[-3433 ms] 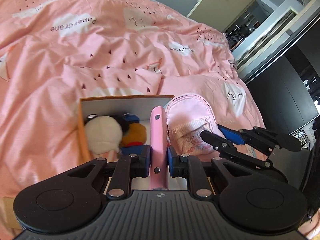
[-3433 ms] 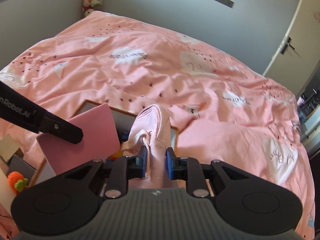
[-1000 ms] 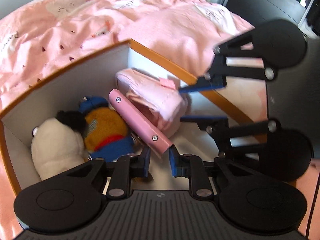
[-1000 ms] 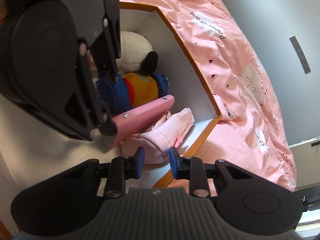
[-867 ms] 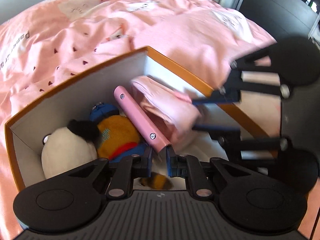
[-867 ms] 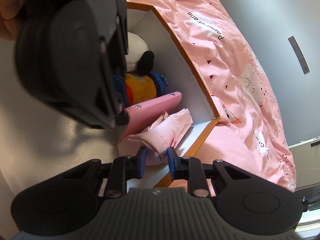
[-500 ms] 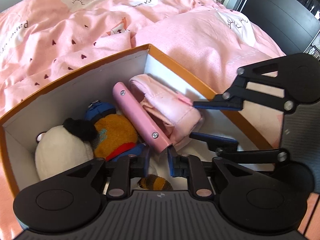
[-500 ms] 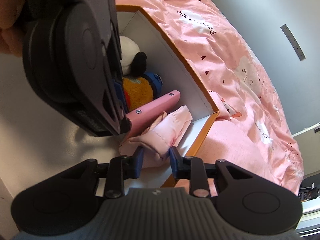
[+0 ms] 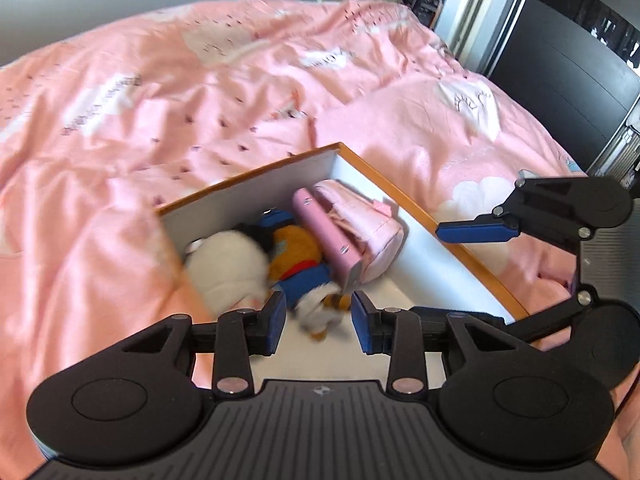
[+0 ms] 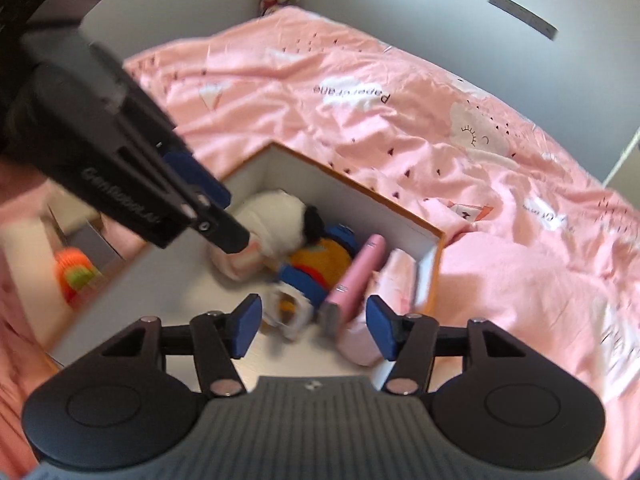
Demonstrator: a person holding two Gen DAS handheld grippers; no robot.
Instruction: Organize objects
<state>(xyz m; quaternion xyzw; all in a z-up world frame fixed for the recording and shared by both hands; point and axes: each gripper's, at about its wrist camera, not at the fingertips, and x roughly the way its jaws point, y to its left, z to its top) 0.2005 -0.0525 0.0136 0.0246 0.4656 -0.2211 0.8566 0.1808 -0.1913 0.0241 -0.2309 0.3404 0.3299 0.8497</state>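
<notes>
Both tools empty, jaws spread: left gripper [image 9: 319, 317], right gripper [image 10: 315, 327]. Pink case [image 9: 327, 239] and pink pouch [image 9: 359, 224] sit boxed [image 9: 472, 262] just ahead. Risk: leaning case could topple onto the plush toy [image 9: 298, 258].

on the pink bedspread [image 10: 400, 92], in the upper middle of your right wrist view, you can read "papercrane", printed upside down over a white cloud. further cloud prints on the right side of that view, and the ones in your left wrist view, carry lettering too blurred to read. on the left gripper [image 10: 216, 216], crossing the left of the right wrist view, pale lettering runs along its black arm; it looks like "genrobot.ai", though blur softens it.
</notes>
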